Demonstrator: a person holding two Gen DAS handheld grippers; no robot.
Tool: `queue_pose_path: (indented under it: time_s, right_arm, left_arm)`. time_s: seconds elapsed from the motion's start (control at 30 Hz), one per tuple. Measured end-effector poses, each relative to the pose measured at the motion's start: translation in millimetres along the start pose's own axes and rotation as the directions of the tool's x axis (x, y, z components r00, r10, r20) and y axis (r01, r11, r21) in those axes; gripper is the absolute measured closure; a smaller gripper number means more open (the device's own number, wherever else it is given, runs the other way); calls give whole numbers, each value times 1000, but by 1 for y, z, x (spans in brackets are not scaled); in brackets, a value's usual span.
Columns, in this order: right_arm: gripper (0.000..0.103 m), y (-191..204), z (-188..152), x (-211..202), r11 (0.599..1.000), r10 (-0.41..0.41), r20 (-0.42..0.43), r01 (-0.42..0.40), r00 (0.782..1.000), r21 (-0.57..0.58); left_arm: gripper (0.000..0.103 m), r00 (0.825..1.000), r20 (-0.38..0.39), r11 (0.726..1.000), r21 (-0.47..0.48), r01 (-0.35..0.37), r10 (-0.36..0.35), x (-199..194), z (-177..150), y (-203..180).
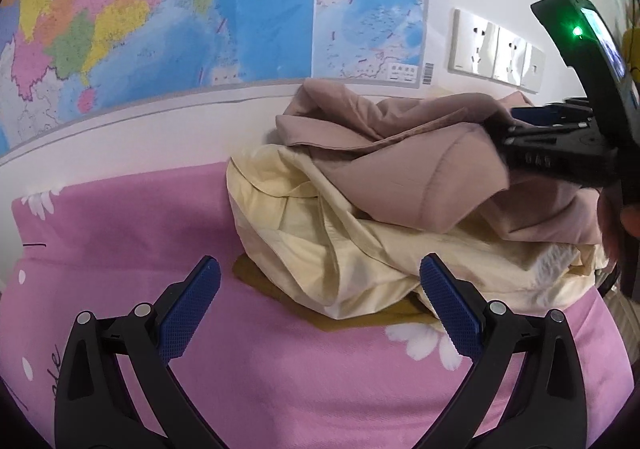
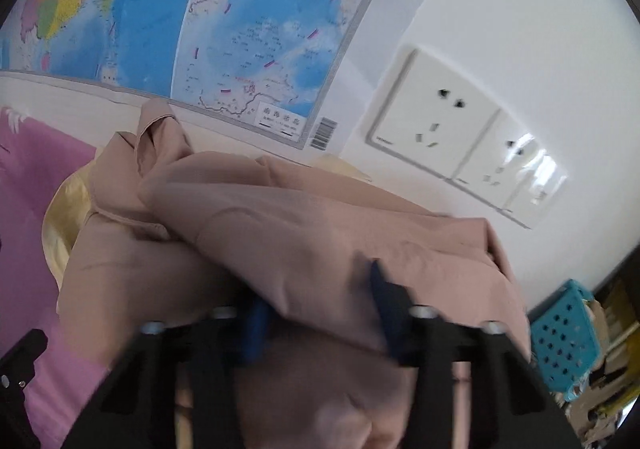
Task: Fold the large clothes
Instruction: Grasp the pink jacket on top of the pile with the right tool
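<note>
Up against the far wall, the dusty-pink garment [image 1: 404, 169] lies heaped on a cream garment [image 1: 332, 261], at the right far edge of the pink floral sheet [image 1: 132, 225]. Bare sheet stretches left and near, where the left gripper [image 1: 320, 305] hovers with jaws apart and empty. Right gripper [image 2: 320, 313] is clamped on a pink fold.
</note>
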State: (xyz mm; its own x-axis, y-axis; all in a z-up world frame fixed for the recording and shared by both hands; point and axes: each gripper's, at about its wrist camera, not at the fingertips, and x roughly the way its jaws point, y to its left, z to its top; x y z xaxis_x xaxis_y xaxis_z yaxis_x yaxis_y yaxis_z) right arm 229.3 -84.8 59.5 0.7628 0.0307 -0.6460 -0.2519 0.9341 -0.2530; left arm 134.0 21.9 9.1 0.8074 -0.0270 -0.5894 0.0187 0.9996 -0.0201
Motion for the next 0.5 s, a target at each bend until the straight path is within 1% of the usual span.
queue_pose_path:
  time_s: [0.03, 0.13, 0.17, 0.2, 0.23, 0.27, 0.3, 0.33, 0.37, 0.4, 0.43, 0.47, 0.5]
  right_arm:
    - [97, -3, 3, -1, 1000, 17, 1, -17, 1000, 3]
    - [97, -9, 6, -11, 999, 45, 40, -45, 998, -9]
    - [97, -8, 7, -11, 998, 52, 33, -51, 998, -21]
    - [93, -6, 10, -9, 998, 57, 23, -56, 998, -37]
    - [73, 0, 11, -6, 996, 61, 21, -59, 998, -61]
    - [60, 3, 12, -4, 996, 50, 17, -49, 999, -74]
    - [58, 10, 14, 1, 994, 13, 21, -11, 1000, -105]
    - [65, 15, 17, 4, 991, -1, 21, 4, 1000, -134]
    - [77, 16, 19, 6, 991, 18, 16, -16, 1000, -133]
    - [99, 14, 21, 8, 992, 45, 4, -44, 999, -117]
    - [99, 11, 23, 8, 994, 40, 3, -39, 999, -99]
    - [99, 6, 26, 2, 996, 49, 32, -46, 998, -79]
    - [100, 1, 27, -4, 997, 55, 53, -52, 997, -64]
  left_arm:
    - [5, 1000, 0, 1000, 2, -1, 1, 2, 1, 2]
    - [5, 1000, 7, 1000, 8, 4, -4, 4, 2, 6]
    - [5, 1000, 13, 1000, 4, 16, -16, 4, 4, 7]
    - [5, 999, 22, 1000, 3, 25, -25, 3, 5, 7]
    - [5, 999, 33, 999, 4, 36, -36, 3, 6, 6]
    - [5, 998, 39, 999, 6, 42, -42, 2, 7, 5]
    - [5, 998, 44, 999, 9, 49, -49, 2, 8, 4]
    - [5, 997, 47, 998, 11, 64, -64, 2, 8, 3]
    - [5, 996, 42, 997, 9, 82, -83, 3, 9, 2]
    - [5, 994, 31, 995, 4, 103, -103, 5, 9, 2]
    - [5, 992, 22, 993, -3, 121, -121, 7, 9, 3]
    - [5, 990, 10, 990, -19, 141, -141, 8, 10, 4]
    - [8, 987, 5, 987, -30, 160, -160, 9, 10, 5]
